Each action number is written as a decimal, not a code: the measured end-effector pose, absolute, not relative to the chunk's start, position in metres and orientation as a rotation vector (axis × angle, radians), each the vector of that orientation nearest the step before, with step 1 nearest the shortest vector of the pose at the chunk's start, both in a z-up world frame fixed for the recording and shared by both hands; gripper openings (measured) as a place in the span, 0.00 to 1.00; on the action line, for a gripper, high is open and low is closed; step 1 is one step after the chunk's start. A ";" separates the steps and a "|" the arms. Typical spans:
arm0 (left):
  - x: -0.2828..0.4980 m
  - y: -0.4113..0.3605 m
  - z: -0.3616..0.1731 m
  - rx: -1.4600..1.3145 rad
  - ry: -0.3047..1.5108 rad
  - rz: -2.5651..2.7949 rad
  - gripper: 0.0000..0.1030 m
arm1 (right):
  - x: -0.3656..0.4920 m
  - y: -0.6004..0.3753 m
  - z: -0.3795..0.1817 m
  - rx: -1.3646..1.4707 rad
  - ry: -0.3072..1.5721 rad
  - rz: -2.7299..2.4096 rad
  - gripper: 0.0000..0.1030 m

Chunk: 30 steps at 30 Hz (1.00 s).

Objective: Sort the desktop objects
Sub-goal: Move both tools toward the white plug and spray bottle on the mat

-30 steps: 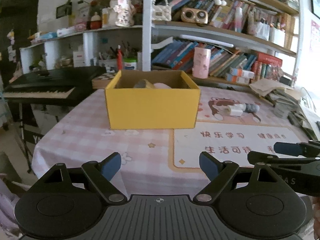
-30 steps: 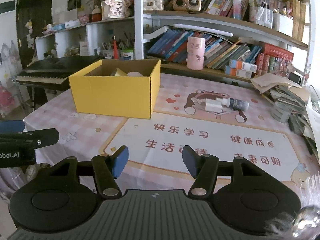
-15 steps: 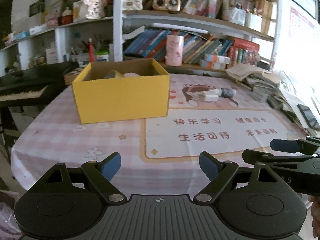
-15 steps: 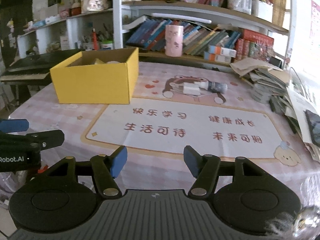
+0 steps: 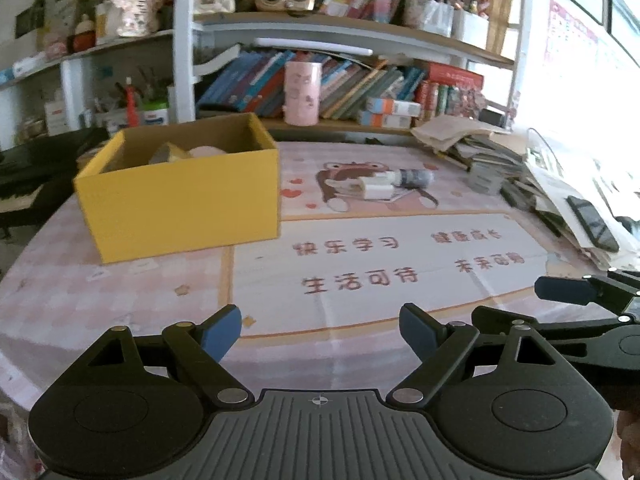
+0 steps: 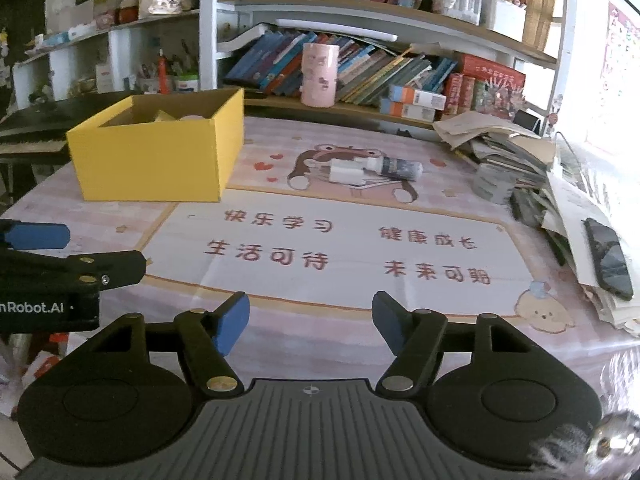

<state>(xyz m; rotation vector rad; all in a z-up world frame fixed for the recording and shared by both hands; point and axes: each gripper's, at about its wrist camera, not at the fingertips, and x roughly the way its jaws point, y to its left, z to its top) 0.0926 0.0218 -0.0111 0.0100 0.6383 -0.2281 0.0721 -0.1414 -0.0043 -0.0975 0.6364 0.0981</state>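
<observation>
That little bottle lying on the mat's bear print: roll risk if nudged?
Probably. The bottle is round and lies on its side, so a sideways push would likely roll it. The white block touching it may stop it one way. It looks small, likely light.

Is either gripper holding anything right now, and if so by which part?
Nothing is held. The left gripper is wide open over the printed desk mat, and the right gripper is opening with nothing between its blue pads.

Ahead of my jaws and to their left, the box (image 6: 156,152) sits on the bench (image 6: 120,216); the bottle (image 6: 394,168) lies ahead to their right, the bookshelf (image 6: 360,68) behind both.
</observation>
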 end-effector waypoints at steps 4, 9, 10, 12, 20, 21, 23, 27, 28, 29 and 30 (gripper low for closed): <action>0.102 0.010 -0.010 0.024 0.632 -0.244 0.86 | 0.082 -0.154 -0.003 -0.087 0.636 0.081 0.64; 0.114 -0.003 -0.011 0.037 0.641 -0.248 0.86 | 0.096 -0.165 -0.005 -0.085 0.647 0.085 0.65; 0.117 -0.006 -0.012 0.042 0.644 -0.251 0.86 | 0.099 -0.167 -0.005 -0.085 0.651 0.087 0.65; 0.122 -0.013 -0.013 0.051 0.652 -0.256 0.86 | 0.103 -0.172 -0.007 -0.084 0.659 0.083 0.65; 0.144 -0.042 -0.022 0.061 0.689 -0.289 0.86 | 0.122 -0.201 -0.016 -0.063 0.703 0.053 0.65; 0.147 -0.047 -0.024 0.062 0.694 -0.293 0.86 | 0.125 -0.206 -0.017 -0.060 0.708 0.048 0.65; 0.153 -0.055 -0.025 0.069 0.700 -0.298 0.86 | 0.132 -0.214 -0.018 -0.053 0.717 0.041 0.65; 0.167 -0.071 -0.024 0.064 0.700 -0.292 0.86 | 0.149 -0.231 -0.017 -0.058 0.723 0.054 0.65; 0.171 -0.074 -0.025 0.057 0.705 -0.285 0.86 | 0.153 -0.234 -0.017 -0.062 0.725 0.060 0.65; 0.176 -0.077 -0.025 0.050 0.710 -0.275 0.86 | 0.159 -0.239 -0.016 -0.067 0.726 0.067 0.65; 0.180 -0.081 -0.025 0.043 0.713 -0.268 0.86 | 0.164 -0.243 -0.016 -0.070 0.725 0.074 0.65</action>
